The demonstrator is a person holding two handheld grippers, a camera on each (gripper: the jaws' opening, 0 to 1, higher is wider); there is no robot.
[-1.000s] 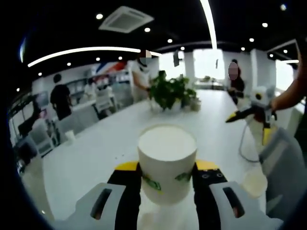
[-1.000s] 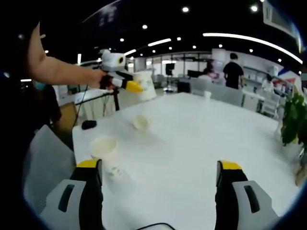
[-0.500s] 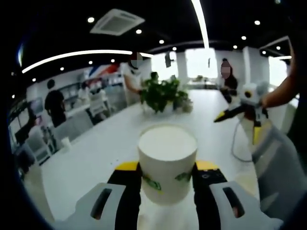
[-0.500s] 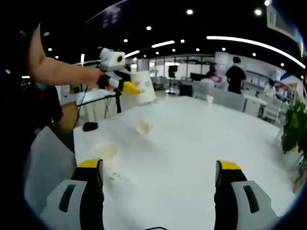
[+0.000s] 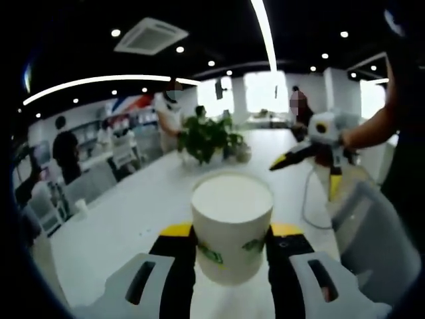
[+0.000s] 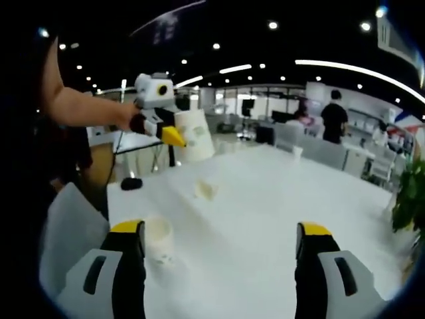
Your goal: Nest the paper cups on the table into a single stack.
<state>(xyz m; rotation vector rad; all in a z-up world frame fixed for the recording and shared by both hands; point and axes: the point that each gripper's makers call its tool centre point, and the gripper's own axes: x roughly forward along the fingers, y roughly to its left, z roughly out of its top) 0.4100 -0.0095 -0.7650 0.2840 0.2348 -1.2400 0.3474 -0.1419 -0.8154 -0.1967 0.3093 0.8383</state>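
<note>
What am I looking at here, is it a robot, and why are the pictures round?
No robot: a person holds a two-jaw gripper in each hand, each carrying a fisheye camera, hence the round pictures. The left gripper view looks along its yellow-tipped jaws, shut on a paper cup held above a white table; the right gripper shows at its right. The right gripper view shows its jaws wide open and empty. On the table ahead stand a near cup and a far cup. A plant sits further down the table.
</note>
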